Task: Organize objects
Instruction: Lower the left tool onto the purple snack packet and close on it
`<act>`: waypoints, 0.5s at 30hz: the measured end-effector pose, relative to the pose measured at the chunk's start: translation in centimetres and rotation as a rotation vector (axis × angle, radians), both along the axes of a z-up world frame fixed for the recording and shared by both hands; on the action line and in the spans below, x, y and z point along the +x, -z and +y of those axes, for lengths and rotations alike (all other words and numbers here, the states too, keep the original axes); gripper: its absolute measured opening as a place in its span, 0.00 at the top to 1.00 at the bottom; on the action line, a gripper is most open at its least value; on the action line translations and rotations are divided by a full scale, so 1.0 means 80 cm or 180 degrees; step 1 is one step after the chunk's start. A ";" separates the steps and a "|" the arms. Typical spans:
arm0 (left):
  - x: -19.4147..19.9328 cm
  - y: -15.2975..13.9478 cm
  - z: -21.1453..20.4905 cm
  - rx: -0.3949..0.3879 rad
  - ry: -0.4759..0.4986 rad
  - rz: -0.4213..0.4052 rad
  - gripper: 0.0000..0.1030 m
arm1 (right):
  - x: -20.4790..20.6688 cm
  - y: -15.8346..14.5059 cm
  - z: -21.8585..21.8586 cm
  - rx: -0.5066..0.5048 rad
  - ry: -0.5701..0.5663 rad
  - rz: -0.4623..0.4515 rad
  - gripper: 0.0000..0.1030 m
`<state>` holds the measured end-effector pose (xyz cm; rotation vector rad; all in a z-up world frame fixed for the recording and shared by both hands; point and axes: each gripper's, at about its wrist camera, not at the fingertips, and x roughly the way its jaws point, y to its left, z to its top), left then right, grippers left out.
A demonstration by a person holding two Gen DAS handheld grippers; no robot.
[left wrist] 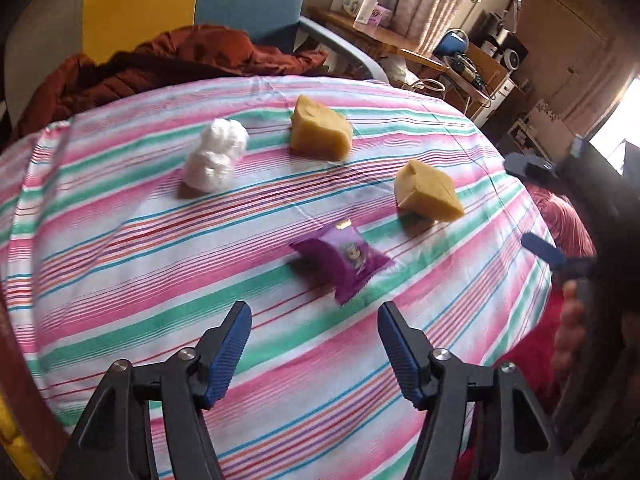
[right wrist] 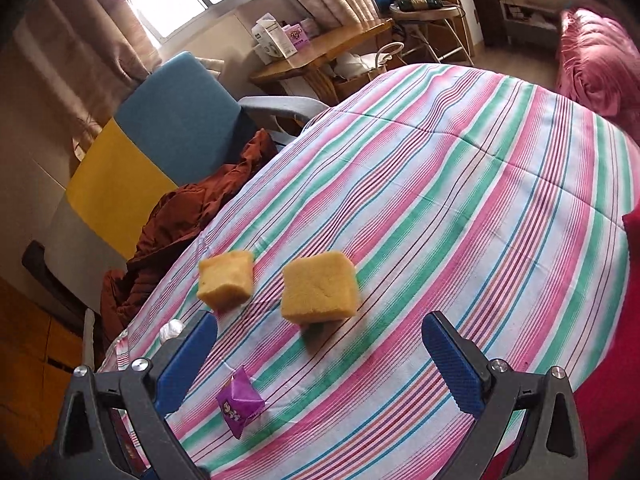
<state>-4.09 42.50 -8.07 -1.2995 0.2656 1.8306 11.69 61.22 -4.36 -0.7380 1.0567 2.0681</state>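
Note:
On the striped cloth (left wrist: pixel 120 280) lie a purple snack packet (left wrist: pixel 340 260), two yellow sponge blocks (left wrist: pixel 320 132) (left wrist: pixel 428 192) and a white fluffy lump (left wrist: pixel 214 152). My left gripper (left wrist: pixel 312 312) is open, and the packet lies just past its tips with nothing between the fingers. In the right wrist view my right gripper (right wrist: pixel 320 322) is open above the cloth (right wrist: pixel 460 200). The nearer sponge (right wrist: pixel 320 288) sits just beyond its tips, the other sponge (right wrist: pixel 226 278) to the left, and the packet (right wrist: pixel 240 404) low between the fingers, untouched. A bit of the white lump (right wrist: pixel 172 328) shows behind the left finger.
A rust-brown jacket (left wrist: pixel 160 64) lies at the cloth's far edge against a blue and yellow chair (right wrist: pixel 160 120). A wooden desk (right wrist: pixel 320 52) with boxes stands behind. Pink bedding (right wrist: pixel 592 64) lies at the right. A person's hand (left wrist: pixel 572 320) holds the other gripper at the right edge.

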 end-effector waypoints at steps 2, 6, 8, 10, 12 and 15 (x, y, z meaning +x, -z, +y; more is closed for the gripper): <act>-0.007 0.006 0.019 0.0002 -0.0064 -0.0085 0.37 | -0.001 0.001 0.000 -0.0008 -0.0012 0.0009 0.00; -0.017 0.018 0.051 -0.0008 -0.0173 -0.0188 0.37 | -0.002 0.001 0.001 -0.0013 -0.0014 0.0032 0.00; -0.021 0.031 0.064 -0.0076 -0.0188 -0.0210 0.37 | -0.001 0.002 0.004 -0.0039 -0.0012 0.0048 0.00; -0.020 0.043 0.072 -0.0133 -0.0163 -0.0198 0.39 | -0.001 0.003 0.006 -0.0069 -0.0006 0.0061 0.00; -0.016 0.042 0.070 -0.0128 -0.0104 -0.0001 0.56 | 0.000 0.005 0.008 -0.0085 0.0013 0.0058 0.00; -0.014 0.045 0.058 -0.0103 -0.0002 0.0127 0.61 | 0.002 0.009 0.013 -0.0128 0.0069 0.0050 0.00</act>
